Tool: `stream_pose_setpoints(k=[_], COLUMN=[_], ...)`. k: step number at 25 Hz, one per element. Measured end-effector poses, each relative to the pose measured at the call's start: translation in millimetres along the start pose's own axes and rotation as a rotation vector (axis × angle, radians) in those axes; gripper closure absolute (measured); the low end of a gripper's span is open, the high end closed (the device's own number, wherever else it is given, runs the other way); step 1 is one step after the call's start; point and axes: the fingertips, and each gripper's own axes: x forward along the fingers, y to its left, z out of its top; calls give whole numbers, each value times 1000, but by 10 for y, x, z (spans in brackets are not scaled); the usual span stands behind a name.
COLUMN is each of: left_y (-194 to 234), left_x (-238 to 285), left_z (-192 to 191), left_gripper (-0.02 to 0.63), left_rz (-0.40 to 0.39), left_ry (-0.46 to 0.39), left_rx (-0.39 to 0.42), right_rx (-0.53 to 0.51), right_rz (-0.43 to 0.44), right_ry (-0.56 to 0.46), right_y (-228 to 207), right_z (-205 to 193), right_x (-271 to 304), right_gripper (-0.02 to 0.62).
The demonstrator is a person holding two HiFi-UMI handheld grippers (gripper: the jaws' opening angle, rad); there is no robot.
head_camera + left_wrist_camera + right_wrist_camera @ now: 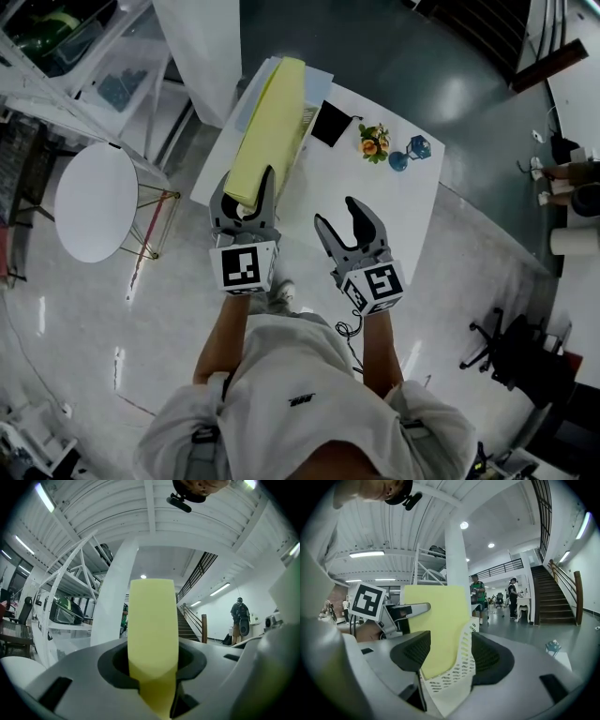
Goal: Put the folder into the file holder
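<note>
White rectangular table (398,202) in an open hall with a pale glossy floor.

Left gripper (244,184): jaws closed on the near end of the flat pale-yellow folder (269,122). From that grip the folder runs straight ahead of the tips, out over the table's far end. In the left gripper view it fills the gap between the jaws as an upright yellow strip.

Right gripper (337,213): jaws apart, pads touching nothing, only bare tabletop between them in the head view. It sits just beside the left gripper.

White perforated plastic file holder (458,665): ahead of the right jaws, framed in their gap, its curved wall nearer the right-hand jaw. The folder stands in that gap too, on the left-hand jaw's side of the wall. Yellow shows through the lower holes, so part of it is behind the wall. Can't tell whether it is seated.

Beyond the right jaws, further along the table: black square pad (330,123), small pot of orange flowers (373,142), blue ornament (411,152).

Round white side table (96,202) is well off to the left jaws' outer side.
</note>
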Motion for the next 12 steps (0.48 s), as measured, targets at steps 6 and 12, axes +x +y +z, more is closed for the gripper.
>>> stream_pose_setpoints(k=[6,12], left_y=[-92,-133], left_x=[78,89], left_z=[-202,-424], left_gripper=[425,423], left_rz=[-1,-2], left_ry=[4,25], left_rx=[28,43], right_rx=[11,18], right_rz=[-17,-19], right_ry=[12,25], right_y=[-90,-80], right_z=[-99,-184], right_x=[7,23], right_gripper=[324,324])
